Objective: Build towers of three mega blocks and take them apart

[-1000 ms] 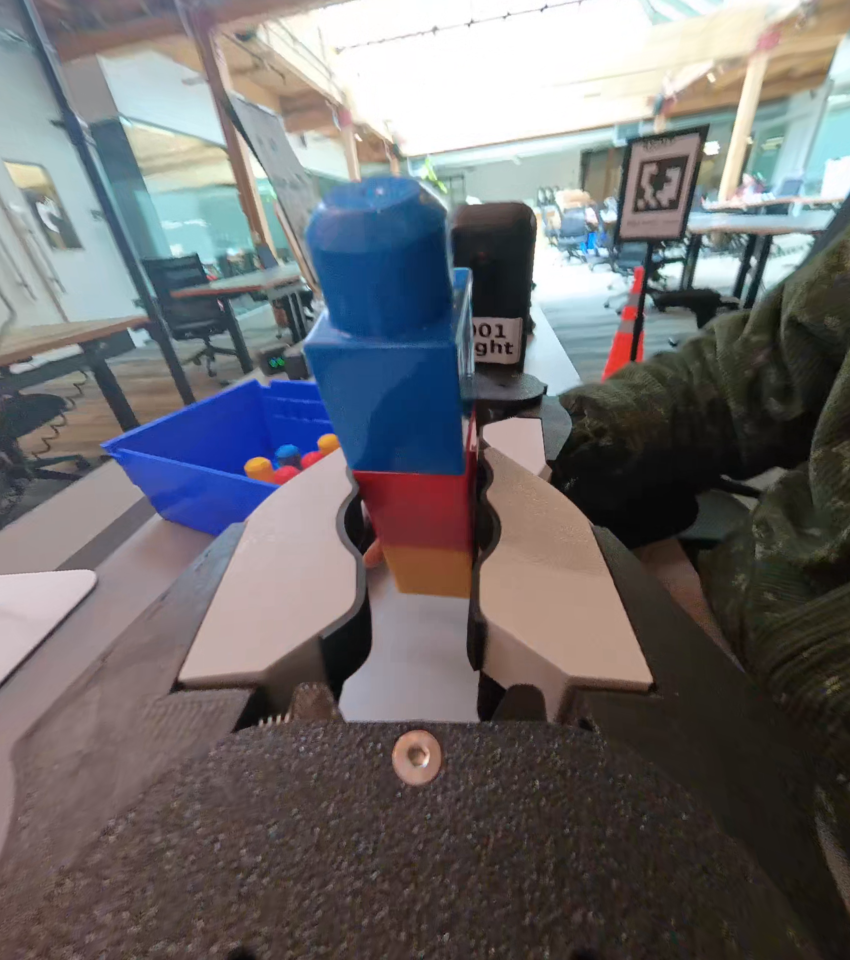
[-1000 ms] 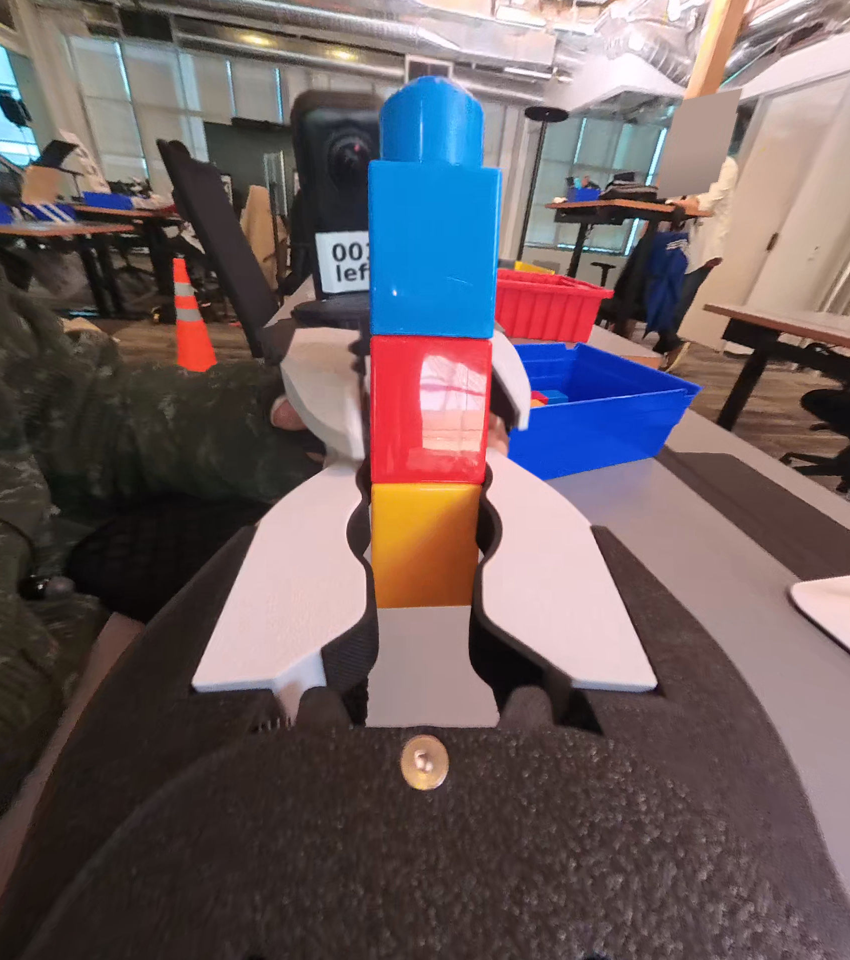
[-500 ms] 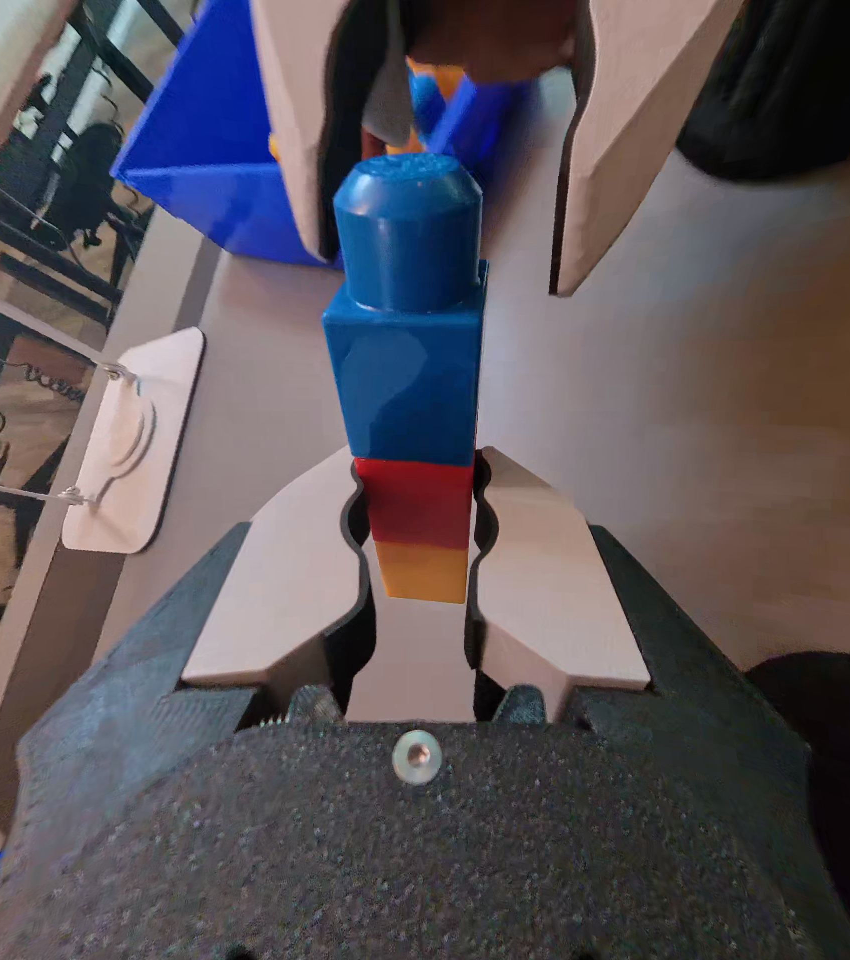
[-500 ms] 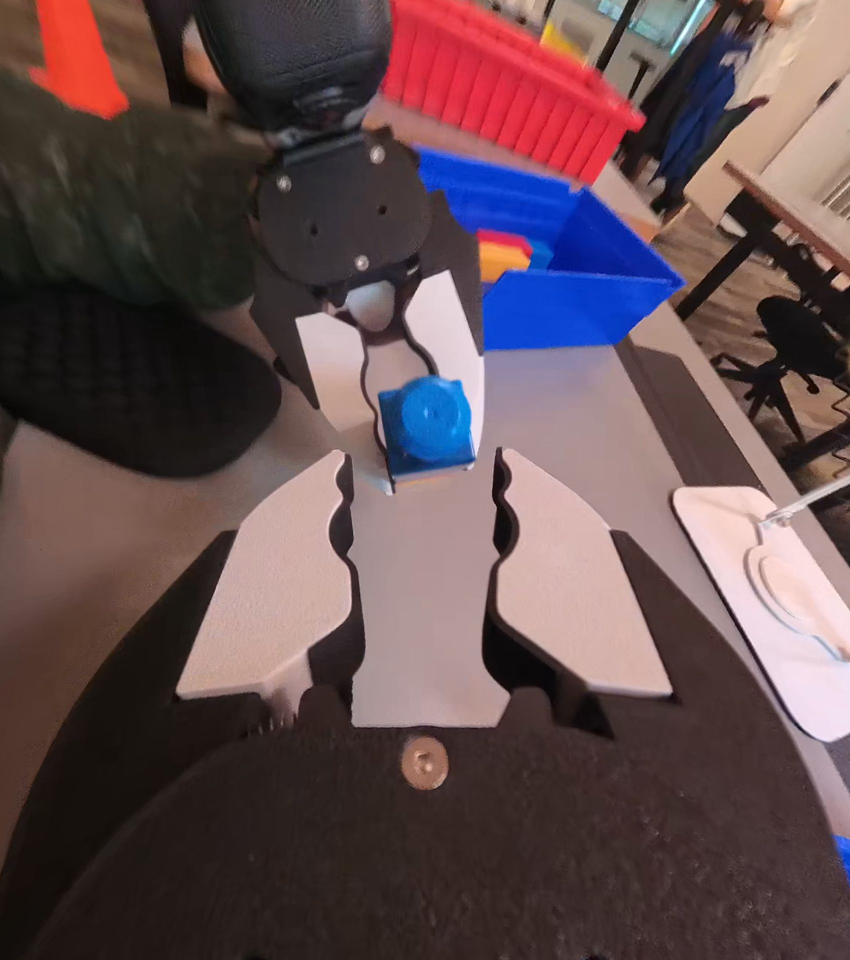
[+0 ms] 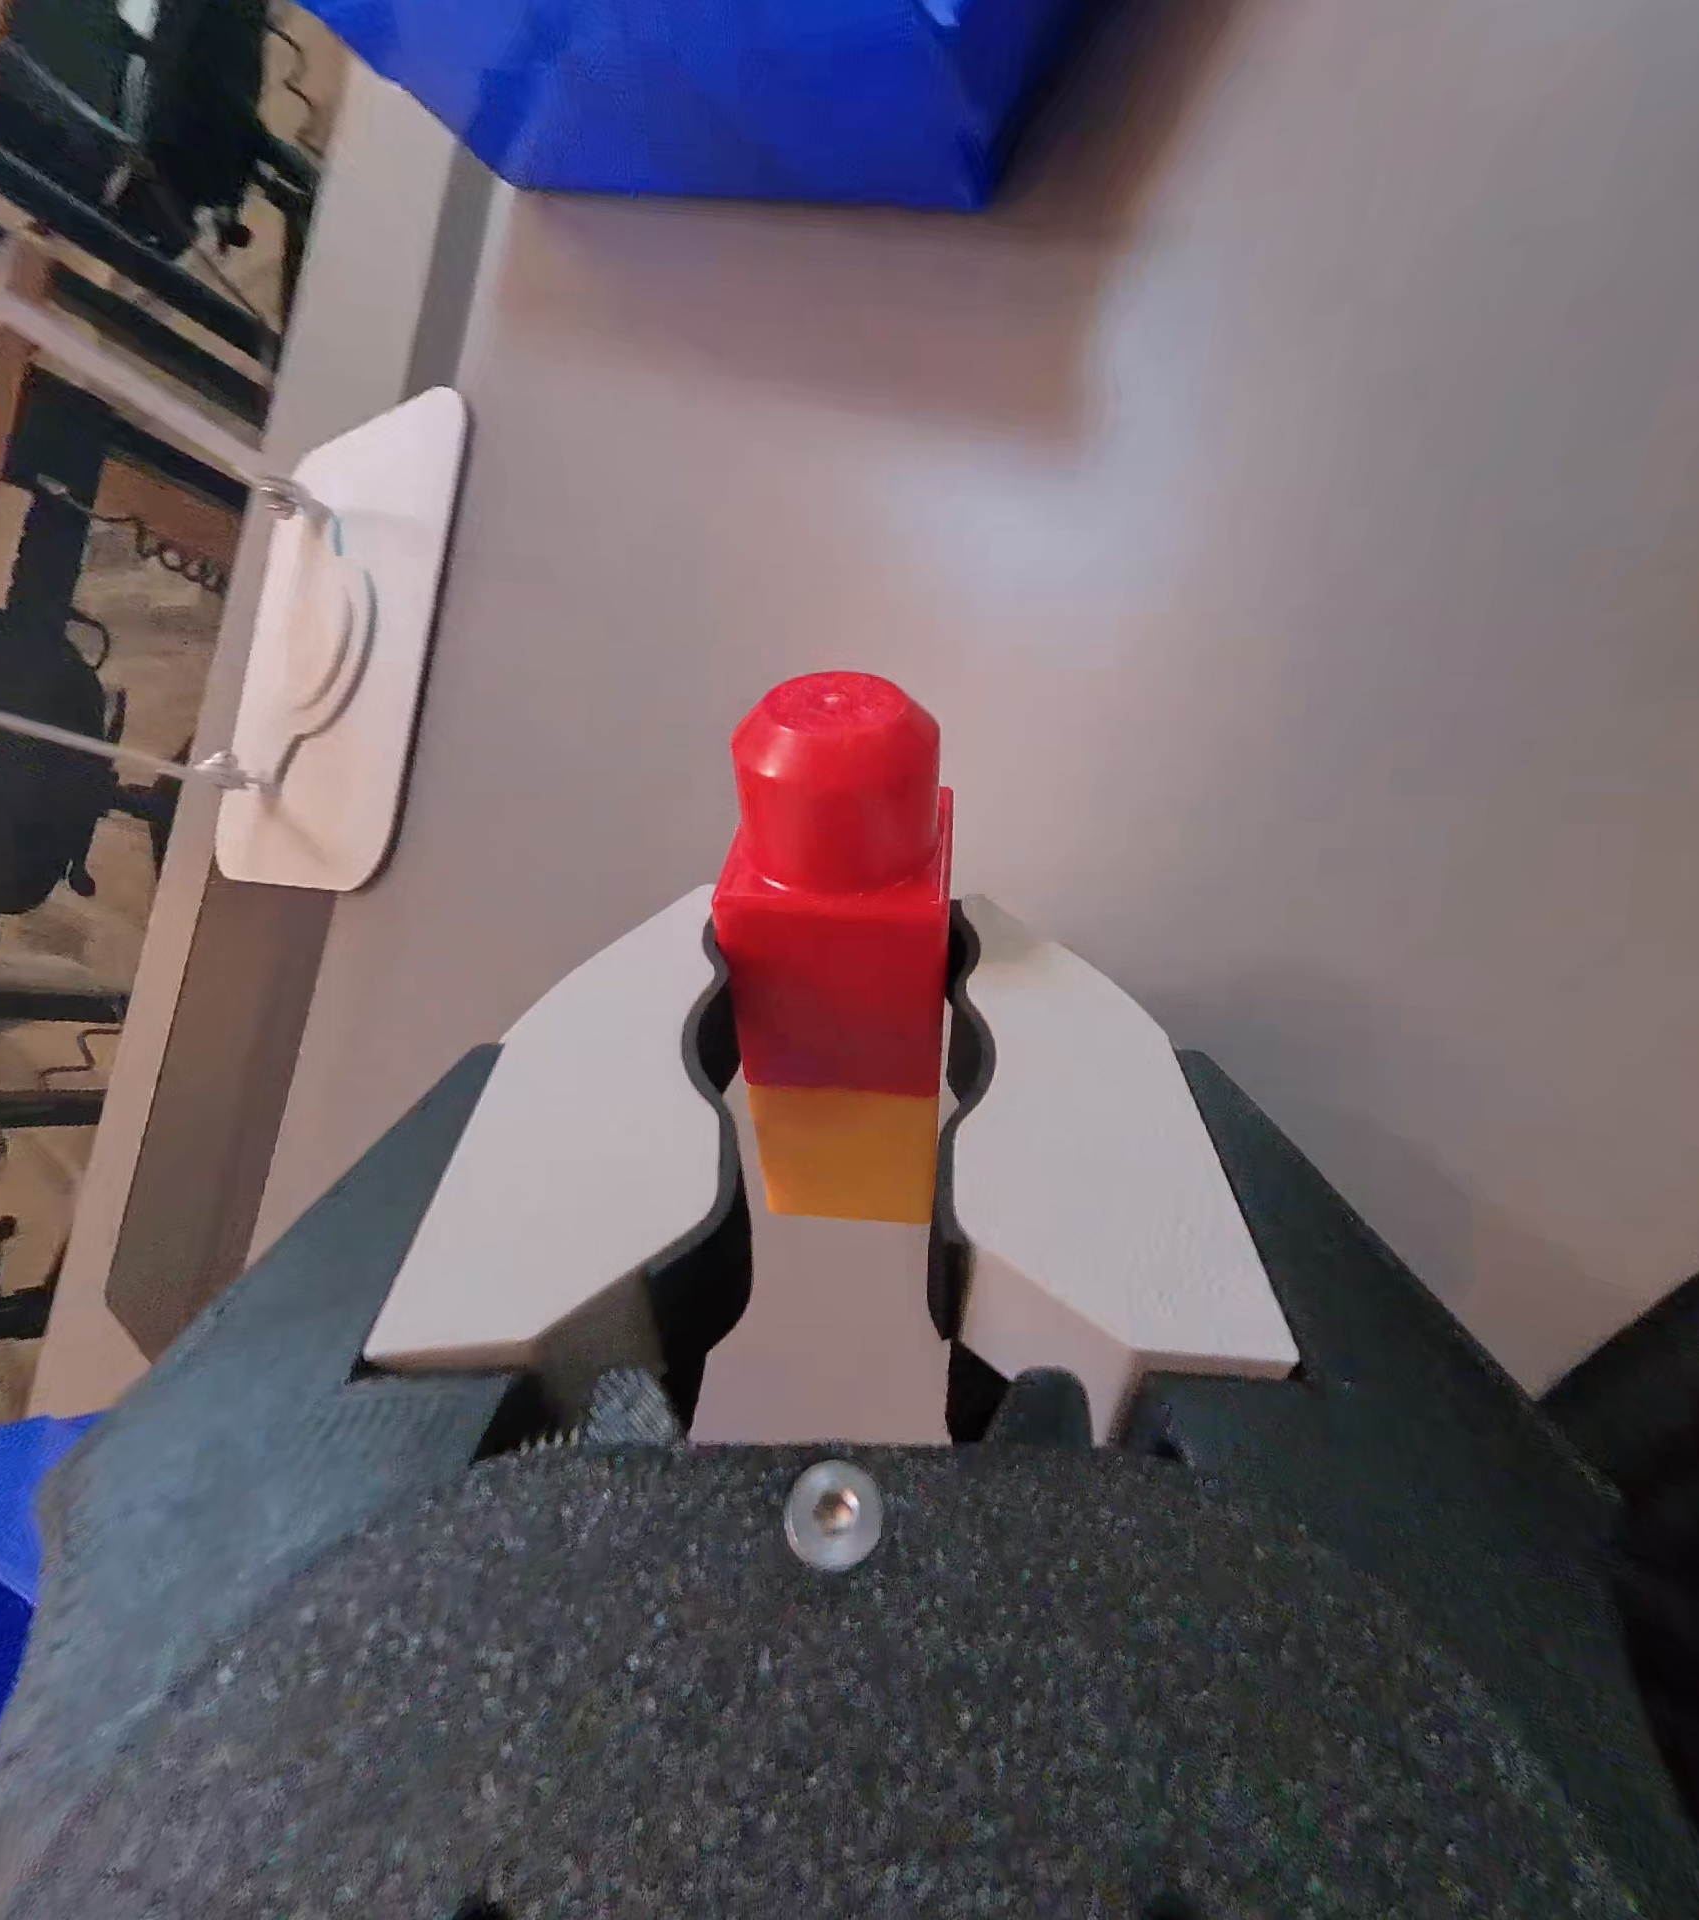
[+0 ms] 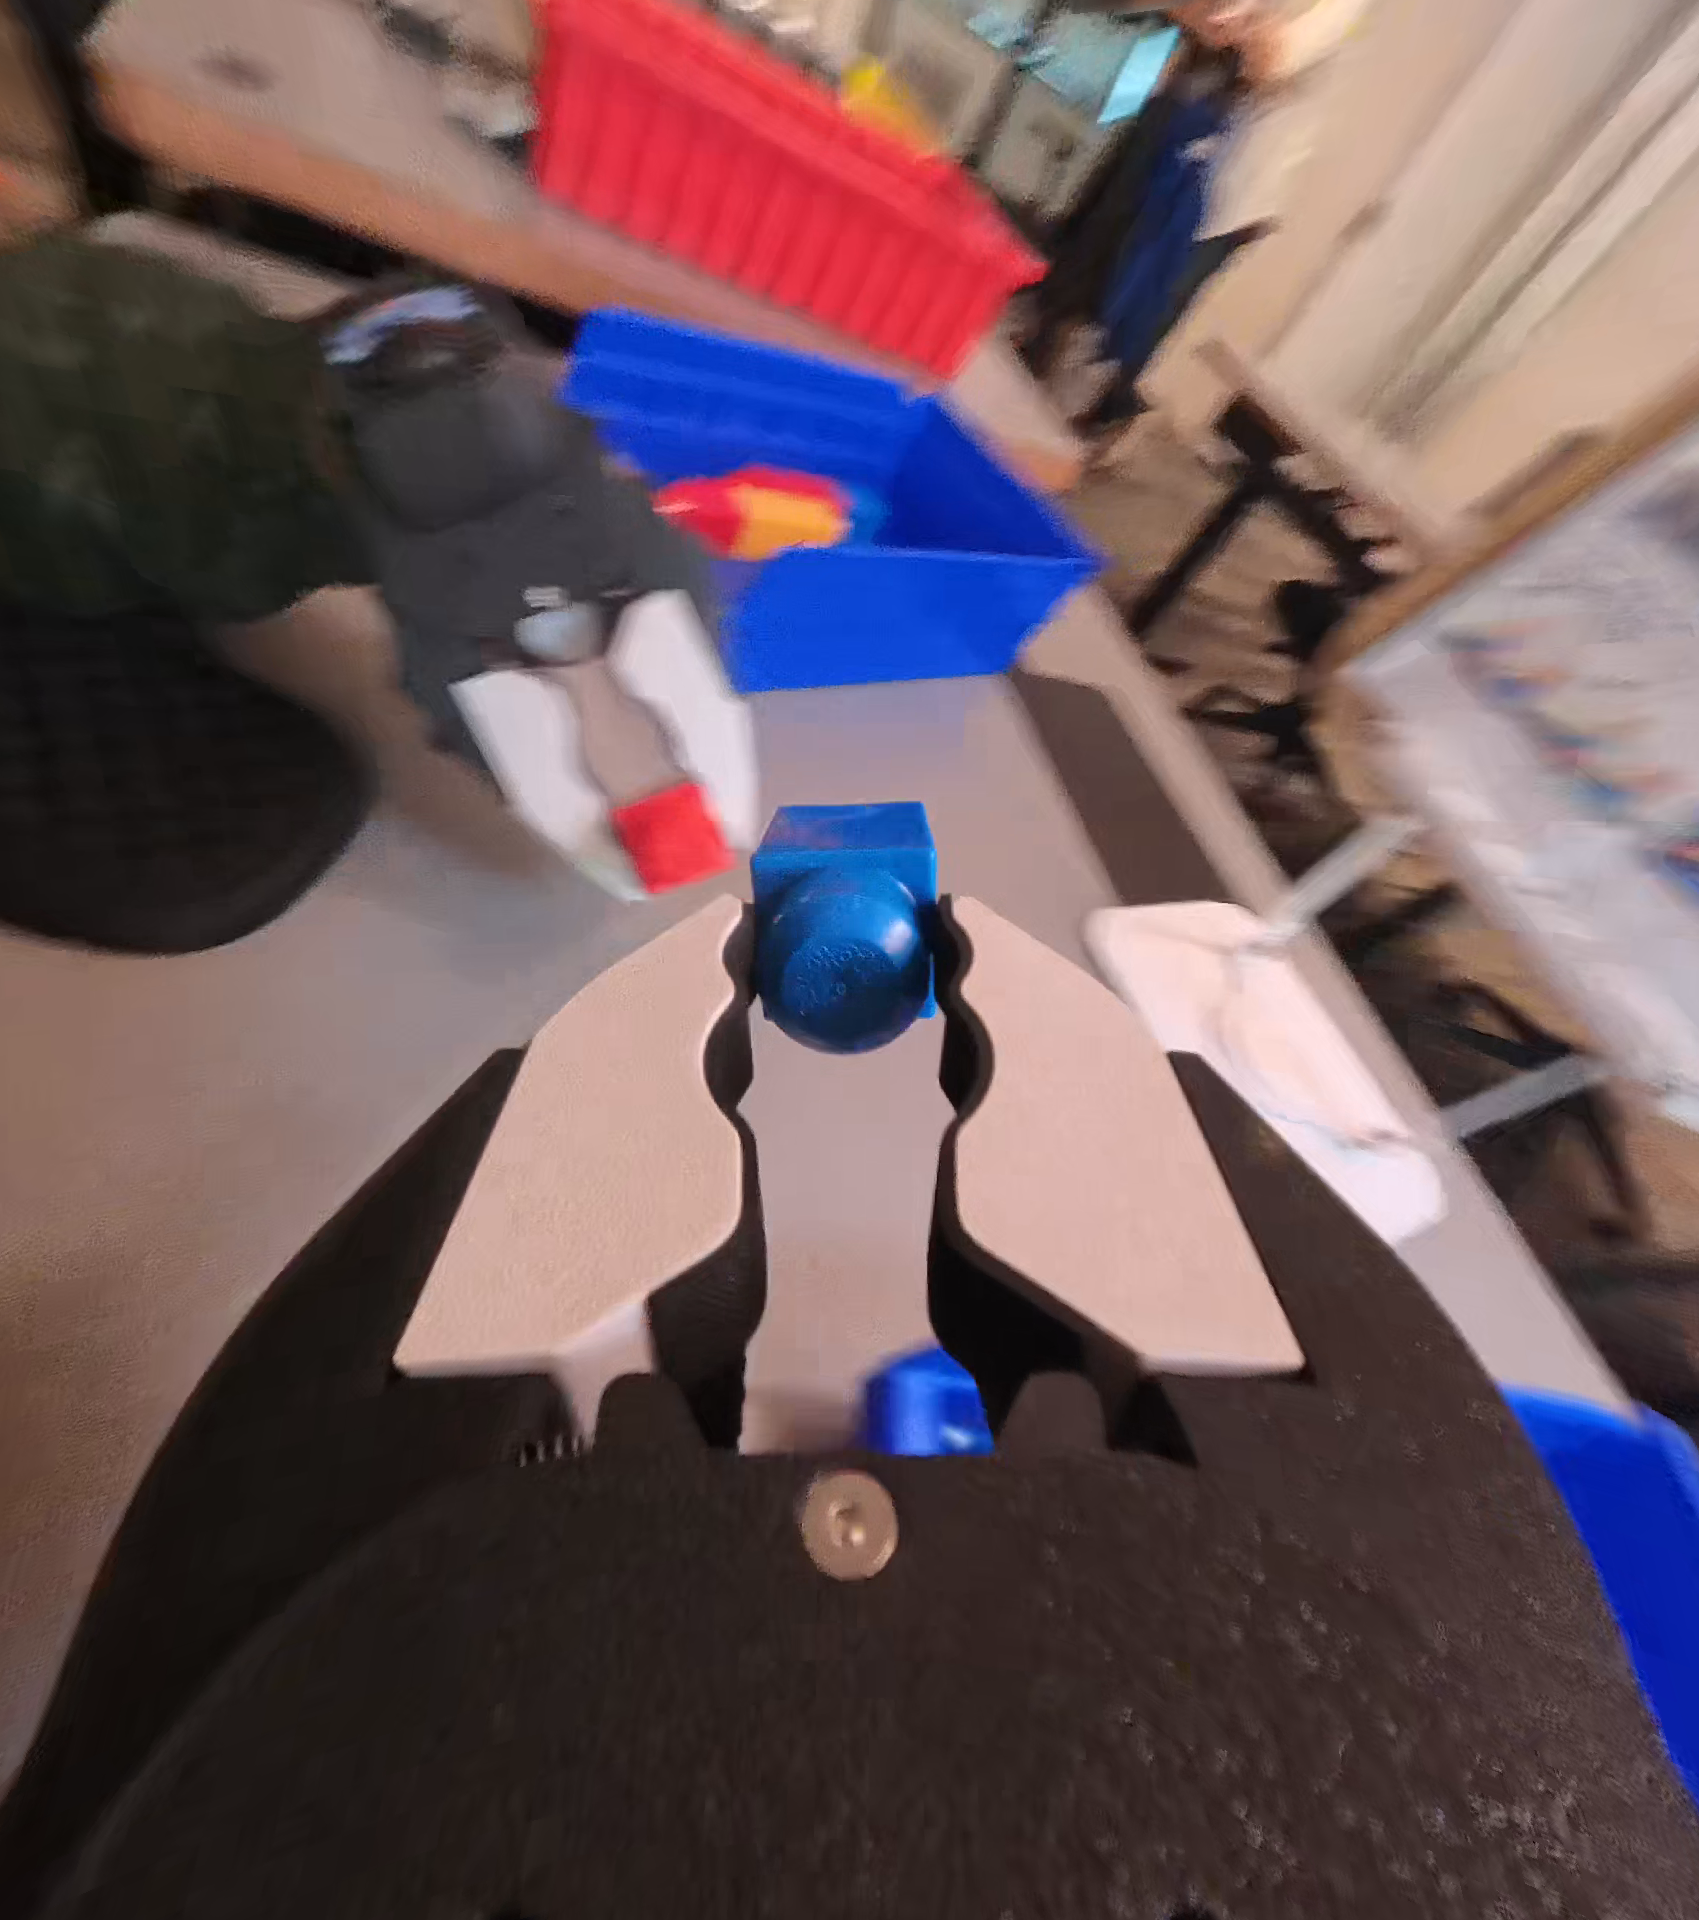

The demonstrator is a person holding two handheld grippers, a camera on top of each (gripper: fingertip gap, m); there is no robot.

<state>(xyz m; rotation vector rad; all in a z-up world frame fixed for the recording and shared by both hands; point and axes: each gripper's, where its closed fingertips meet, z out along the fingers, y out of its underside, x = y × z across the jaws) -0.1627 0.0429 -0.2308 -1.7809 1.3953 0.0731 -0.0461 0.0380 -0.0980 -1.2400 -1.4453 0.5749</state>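
Right gripper [image 6: 843,925] clamps the blue block [image 6: 843,914] — stud toward its camera; left gripper [image 5: 834,997] grips the red block [image 5: 832,935] atop the yellow block [image 5: 845,1148], studs pointing away.

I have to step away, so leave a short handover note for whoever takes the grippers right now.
Left gripper: shut on the red block, with the yellow block still plugged under it, held above the grey table.
Right gripper: shut on the blue block, held free of the stack.
Done: blue block is off the tower.
Left: split red from yellow, then drop the pieces, probably into the blue bin, which already holds blocks.
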